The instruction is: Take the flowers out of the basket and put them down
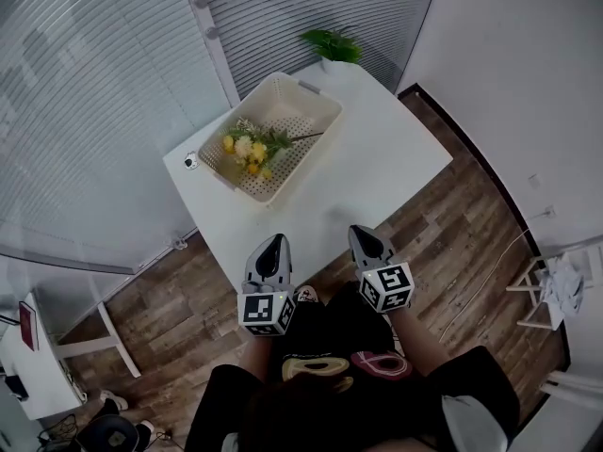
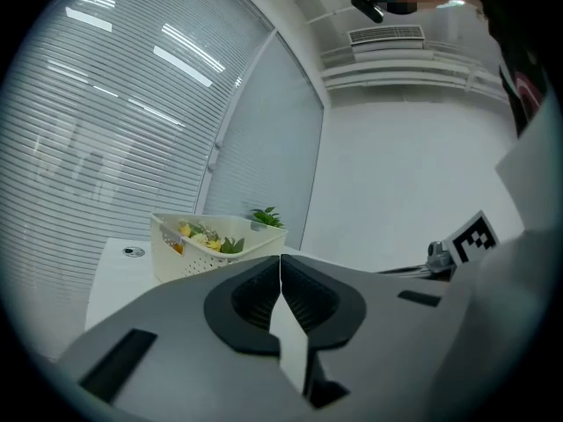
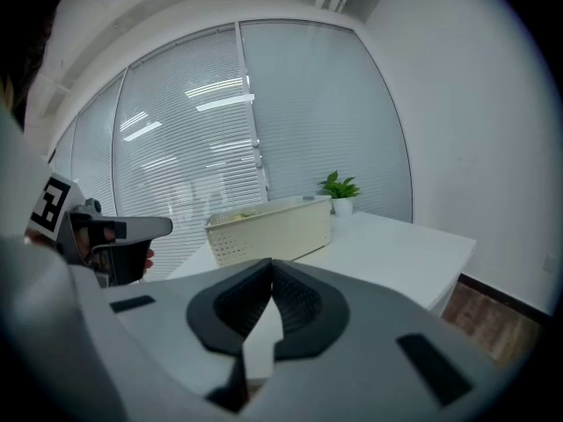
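Your left gripper [image 2: 281, 260] has its jaws pressed together with nothing between them; the dark ribbed pads meet along one thin line. Your right gripper [image 3: 270, 264] is the same: jaws closed, pads touching, empty (each gripper view looks straight along its own jaws, so this is plain). In the head view you hold the two side by side, a little apart, at the near edge of the white table [image 1: 377, 163]. Both point toward it, with their marker cubes [image 1: 267, 311] nearer your body.

The flowers [image 1: 249, 149] lie inside the cream perforated basket [image 1: 316, 100], which stands on the far left part of the table, well apart from both grippers. The yellow and pale blooms are bunched at the basket's left end, and the green leaves and a thin stem run toward its right end. In the left gripper view the blooms show just above the basket's rim.

A small round fitting [image 1: 190, 161] sits in the tabletop just beside the basket's left corner. A small potted plant [image 1: 332, 45] stands at the table's far corner, just beyond the basket. Behind the table are windows with closed slatted blinds [image 1: 94, 92]. Around the table is wood plank floor [image 1: 452, 243].
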Motion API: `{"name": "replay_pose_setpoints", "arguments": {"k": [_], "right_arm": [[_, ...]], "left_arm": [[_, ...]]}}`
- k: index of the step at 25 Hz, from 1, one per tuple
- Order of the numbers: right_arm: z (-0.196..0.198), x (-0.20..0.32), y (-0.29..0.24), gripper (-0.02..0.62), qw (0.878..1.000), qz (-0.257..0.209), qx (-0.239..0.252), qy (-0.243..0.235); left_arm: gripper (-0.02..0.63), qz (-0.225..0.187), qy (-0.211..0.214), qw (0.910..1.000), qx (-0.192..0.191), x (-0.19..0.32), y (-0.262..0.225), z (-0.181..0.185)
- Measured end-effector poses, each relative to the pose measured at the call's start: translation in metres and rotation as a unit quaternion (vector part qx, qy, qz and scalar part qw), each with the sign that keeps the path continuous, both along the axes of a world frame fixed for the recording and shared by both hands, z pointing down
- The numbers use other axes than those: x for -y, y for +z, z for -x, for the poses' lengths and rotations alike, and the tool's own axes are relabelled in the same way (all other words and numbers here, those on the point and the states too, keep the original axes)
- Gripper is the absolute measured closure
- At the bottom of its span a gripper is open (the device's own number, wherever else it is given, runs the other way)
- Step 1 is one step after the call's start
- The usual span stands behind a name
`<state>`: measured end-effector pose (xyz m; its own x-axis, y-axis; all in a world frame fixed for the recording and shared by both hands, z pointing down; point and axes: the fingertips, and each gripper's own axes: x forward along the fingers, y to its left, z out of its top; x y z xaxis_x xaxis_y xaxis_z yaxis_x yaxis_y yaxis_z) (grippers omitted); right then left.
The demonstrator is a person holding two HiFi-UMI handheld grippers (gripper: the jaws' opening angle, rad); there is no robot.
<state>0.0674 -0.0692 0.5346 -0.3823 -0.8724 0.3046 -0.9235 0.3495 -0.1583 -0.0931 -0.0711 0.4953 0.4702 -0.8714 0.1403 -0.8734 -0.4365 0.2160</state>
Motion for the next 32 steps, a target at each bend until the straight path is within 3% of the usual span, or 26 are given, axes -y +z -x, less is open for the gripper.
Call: {"name": "replay_pose_setpoints", "arguments": {"k": [8, 14, 22, 32], "right_arm": [[-0.007, 0.032, 0.005, 0.584, 1.0, 0.012, 0.0, -0.021], [-0.02, 0.084, -0.008, 0.584, 0.998, 0.004, -0.004, -0.062], [-0.025, 0.148, -0.014, 0.583, 0.992, 0.012, -0.003, -0.128], [-0.019, 0.221, -0.056, 0.537, 0.978, -0.045, -0.018, -0.204]], "left_arm": [[0.588, 0.018, -0.048, 0.9987, -0.007, 0.015, 0.009, 0.007], [0.588, 0.026, -0.118, 0.9926, -0.012, 0.037, 0.01, 0.013], [0.588, 0.006, -0.195, 0.9807, 0.0, 0.067, -0.003, 0.017], [0.588, -0.019, -0.286, 0.958, -0.008, 0.09, -0.02, 0.032]]}}
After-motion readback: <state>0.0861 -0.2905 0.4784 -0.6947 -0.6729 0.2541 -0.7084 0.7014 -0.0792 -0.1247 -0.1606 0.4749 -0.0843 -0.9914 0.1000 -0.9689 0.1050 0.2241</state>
